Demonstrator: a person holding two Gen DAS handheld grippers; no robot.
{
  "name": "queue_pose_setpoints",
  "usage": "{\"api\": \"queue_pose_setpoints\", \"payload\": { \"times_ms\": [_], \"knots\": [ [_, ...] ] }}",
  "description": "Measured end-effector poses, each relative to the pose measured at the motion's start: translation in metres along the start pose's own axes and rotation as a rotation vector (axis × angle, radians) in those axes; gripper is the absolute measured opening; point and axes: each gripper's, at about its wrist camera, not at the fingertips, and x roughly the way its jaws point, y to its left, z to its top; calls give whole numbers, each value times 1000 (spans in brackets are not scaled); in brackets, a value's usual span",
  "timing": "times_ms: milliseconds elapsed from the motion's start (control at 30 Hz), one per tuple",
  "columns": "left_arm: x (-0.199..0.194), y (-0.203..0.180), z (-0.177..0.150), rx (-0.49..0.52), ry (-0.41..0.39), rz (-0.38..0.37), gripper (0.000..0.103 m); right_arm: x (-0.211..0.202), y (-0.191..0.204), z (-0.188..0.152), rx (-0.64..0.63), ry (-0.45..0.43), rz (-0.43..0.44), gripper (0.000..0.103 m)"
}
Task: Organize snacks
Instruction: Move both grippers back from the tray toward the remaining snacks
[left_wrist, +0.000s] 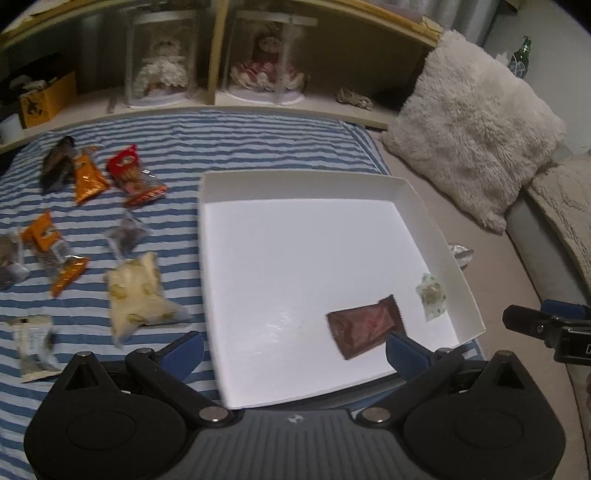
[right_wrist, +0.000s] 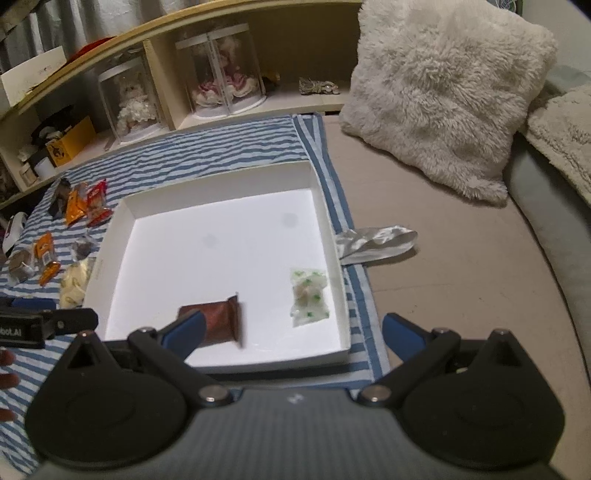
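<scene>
Two snacks, a brown packet (left_wrist: 364, 329) and a green-dotted one (left_wrist: 430, 296), already lie at the lower right of our white box (left_wrist: 295, 186), so both the left hand-held gripper (left_wrist: 295, 350) and the right hand-held gripper (right_wrist: 295, 332) hang wide and empty, free for the loose snacks (left_wrist: 136, 291) at the frame's left.

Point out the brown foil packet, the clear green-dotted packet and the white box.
brown foil snack packet (left_wrist: 364, 329): left wrist view, centre of its wrapper
clear packet with green dots (right_wrist: 309, 297): right wrist view, middle of the packet
white cardboard box (right_wrist: 334, 236): right wrist view, its right wall
</scene>
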Motion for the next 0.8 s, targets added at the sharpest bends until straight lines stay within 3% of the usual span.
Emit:
{"api": "queue_pose_setpoints", "payload": {
  "times_ms": [267,800],
  "knots": [
    [-29,45,-2,-35,-36,37,103,-5,41,4,-43,-31,31,102],
    [-64,163,-13,-179,-89,194,103,15,128,11,-124,-59,100,102]
  ]
}}
